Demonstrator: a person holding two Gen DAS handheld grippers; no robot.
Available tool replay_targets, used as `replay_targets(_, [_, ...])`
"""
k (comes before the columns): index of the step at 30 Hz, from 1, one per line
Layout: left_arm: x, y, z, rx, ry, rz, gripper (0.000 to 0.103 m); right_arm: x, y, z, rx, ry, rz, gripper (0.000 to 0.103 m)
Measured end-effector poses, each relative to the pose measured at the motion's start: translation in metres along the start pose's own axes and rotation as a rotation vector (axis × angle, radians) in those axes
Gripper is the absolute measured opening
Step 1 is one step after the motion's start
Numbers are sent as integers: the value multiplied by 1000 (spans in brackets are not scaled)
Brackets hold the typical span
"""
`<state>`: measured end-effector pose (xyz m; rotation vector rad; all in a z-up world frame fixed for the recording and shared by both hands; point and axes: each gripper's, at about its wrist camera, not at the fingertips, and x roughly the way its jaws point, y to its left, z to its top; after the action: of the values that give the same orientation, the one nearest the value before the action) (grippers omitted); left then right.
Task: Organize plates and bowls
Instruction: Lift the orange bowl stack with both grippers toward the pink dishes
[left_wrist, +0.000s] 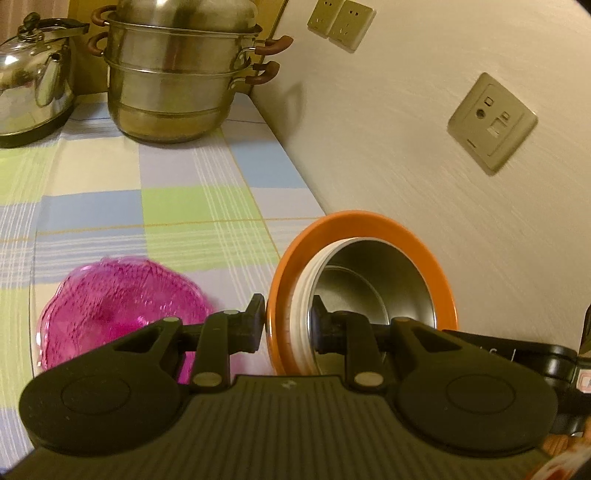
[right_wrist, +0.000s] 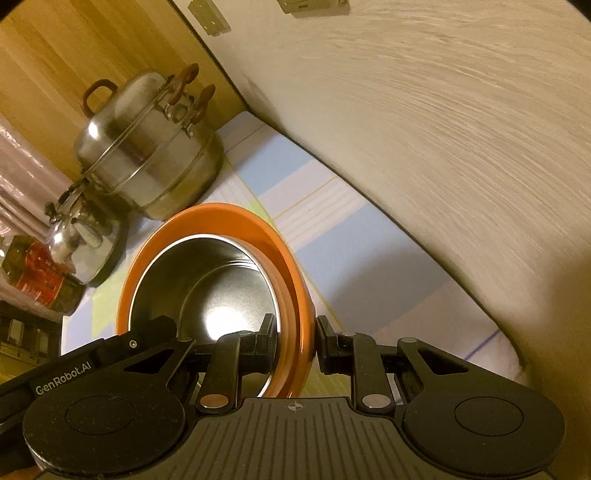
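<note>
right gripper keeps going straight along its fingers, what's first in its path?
Beyond the orange bowl that the right gripper grips, probably the checked tablecloth near the wall; depth is unclear.

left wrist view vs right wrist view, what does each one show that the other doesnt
Only the left wrist view shows the pink glass plate on the checked tablecloth and the wall sockets.

Only the right wrist view shows a red-labelled bottle beside the kettle.

Both show the nested orange and steel bowls gripped at opposite rims by the left gripper and right gripper, plus the steel steamer pot and the kettle.
</note>
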<state>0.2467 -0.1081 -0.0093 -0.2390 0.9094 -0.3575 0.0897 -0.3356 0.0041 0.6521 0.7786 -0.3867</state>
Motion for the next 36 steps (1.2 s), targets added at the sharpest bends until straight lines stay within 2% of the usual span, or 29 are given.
replay_targets(10, [-35, 3, -23, -18, -13, 13, 22, -21, 6, -23, -30, 16, 18, 22])
replay_targets(20, [-66, 15, -31, -32, -42, 45, 22, -29, 29, -33, -63, 33, 54, 22])
replay_targets(28, [-87, 40, -24, -62, -76, 98, 22, -19, 62, -35, -122, 59, 94, 22])
replay_targets(36, [-91, 69, -15, -98, -88, 144, 22, 6, 95, -31, -181, 97, 124, 22])
